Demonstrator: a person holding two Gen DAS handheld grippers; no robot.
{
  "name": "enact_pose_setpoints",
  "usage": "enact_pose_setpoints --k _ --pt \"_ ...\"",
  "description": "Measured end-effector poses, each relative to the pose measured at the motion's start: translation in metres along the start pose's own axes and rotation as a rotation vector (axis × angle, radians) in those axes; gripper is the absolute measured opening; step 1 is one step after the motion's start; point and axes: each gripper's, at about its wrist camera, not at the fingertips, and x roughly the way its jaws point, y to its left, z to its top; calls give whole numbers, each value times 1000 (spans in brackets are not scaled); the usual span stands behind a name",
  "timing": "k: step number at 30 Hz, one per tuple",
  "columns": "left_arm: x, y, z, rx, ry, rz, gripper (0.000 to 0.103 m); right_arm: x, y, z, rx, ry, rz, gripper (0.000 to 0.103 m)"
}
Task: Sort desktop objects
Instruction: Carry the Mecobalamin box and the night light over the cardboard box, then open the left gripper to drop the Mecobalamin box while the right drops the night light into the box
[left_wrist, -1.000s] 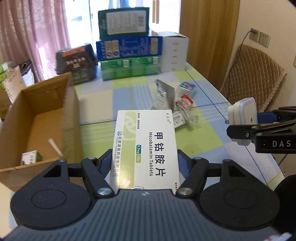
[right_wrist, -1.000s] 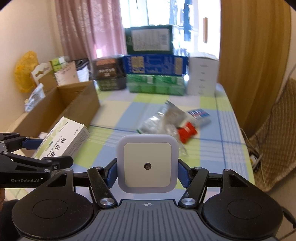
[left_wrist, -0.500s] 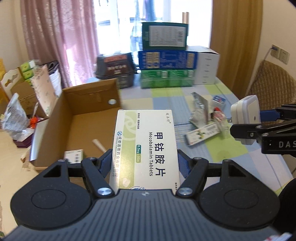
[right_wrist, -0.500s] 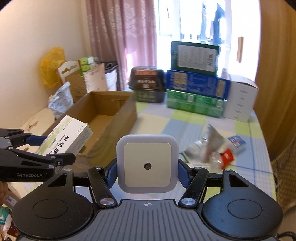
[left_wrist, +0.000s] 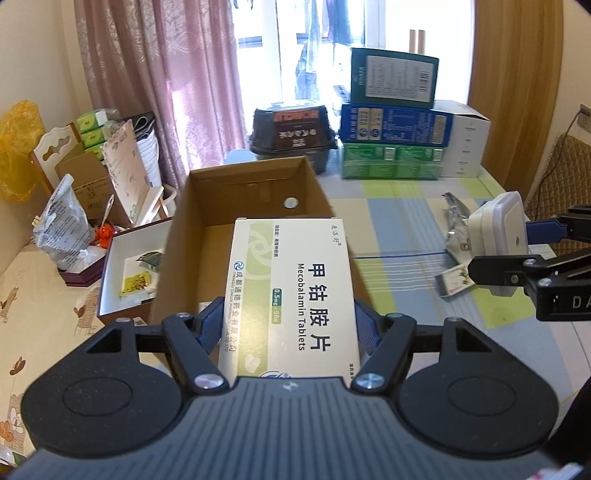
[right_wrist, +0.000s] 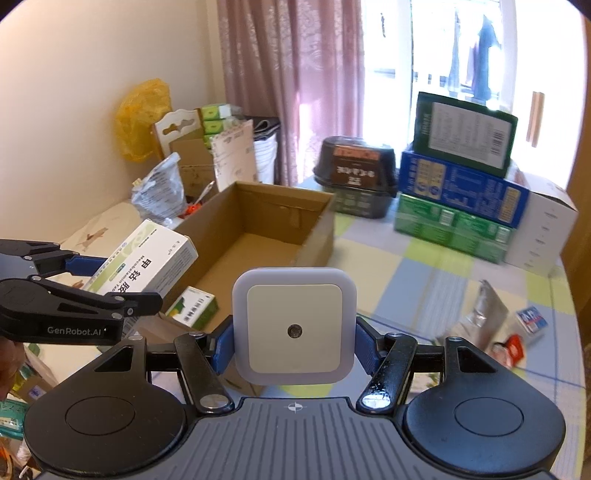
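Observation:
My left gripper (left_wrist: 291, 325) is shut on a white and green Mecobalamin tablet box (left_wrist: 291, 291) and holds it in the air over the near end of the open cardboard box (left_wrist: 255, 192). The same tablet box (right_wrist: 147, 262) shows at the left in the right wrist view. My right gripper (right_wrist: 293, 347) is shut on a white square night light (right_wrist: 294, 325), held above the table to the right of the cardboard box (right_wrist: 280, 206). The night light (left_wrist: 498, 236) also shows at the right in the left wrist view. A small green box (right_wrist: 192, 306) lies inside the cardboard box.
Loose packets and small boxes (right_wrist: 509, 328) lie on the checked tablecloth at the right. Stacked cartons (left_wrist: 391, 136) and a black container (left_wrist: 291, 133) stand at the table's far end. A white open box (left_wrist: 125, 273) and bags sit left of the cardboard box.
Both grippers have swung left with their objects. The cardboard box has come from the left side to straight ahead, and the tablet box is now over it.

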Motion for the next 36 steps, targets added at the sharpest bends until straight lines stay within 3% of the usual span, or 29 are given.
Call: enact_pose_setpoints --k 14,27,36 --pt "40 58 23 -18 18 44 67 60 20 37 0 23 72 62" --pt "89 77 30 -13 47 33 67 109 23 42 17 57 89 62" --pt "113 84 20 -38 76 20 67 121 22 41 24 66 92 62"
